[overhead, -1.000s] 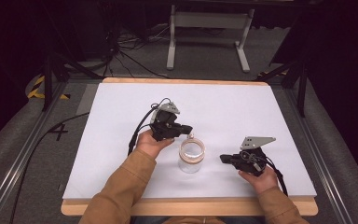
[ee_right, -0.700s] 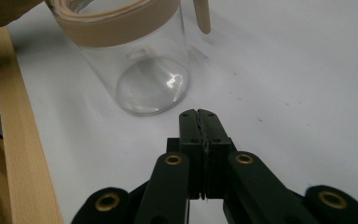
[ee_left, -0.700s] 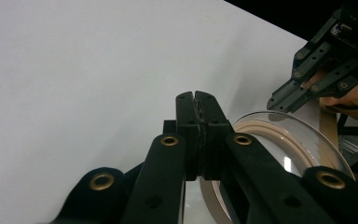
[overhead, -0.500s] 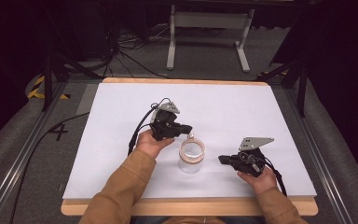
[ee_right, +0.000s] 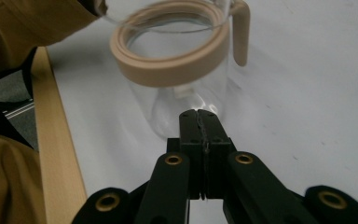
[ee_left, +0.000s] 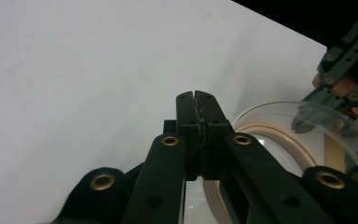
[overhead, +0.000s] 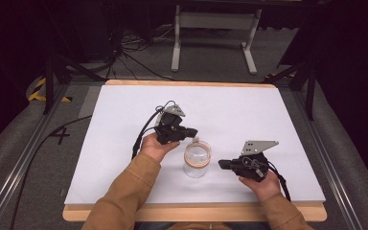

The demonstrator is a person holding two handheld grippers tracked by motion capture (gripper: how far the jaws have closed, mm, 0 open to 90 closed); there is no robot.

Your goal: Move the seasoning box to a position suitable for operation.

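A clear jug [overhead: 197, 160] is seen standing upright on the white worktop [overhead: 124, 124], near the middle of its near half. Its long axis runs straight up, with the open mouth turned upward. A beige band [ee_right: 168, 56] is wrapped around the jug just under the rim, and a beige handle [ee_right: 242, 30] hangs down from that band; in the high view the handle is seen on the far side of the jug, pointing away from the person.

The left gripper [overhead: 193, 132] is held just left of and beyond the jug, its tips aimed rightward at the handle. In the left gripper view its jaws are pressed together with nothing between them, and the jug's rim [ee_left: 279, 126] is seen just to their right; whether the tips touch the handle cannot be told.

The right gripper [overhead: 222, 164] is held to the right of the jug, pointed left toward it, close to the glass wall but apart from it. In the right gripper view its jaws are likewise pressed flat together, empty, and aimed at the lower part of the jug.

Both hands are seen entering from the near edge, in tan sleeves [overhead: 124, 191].
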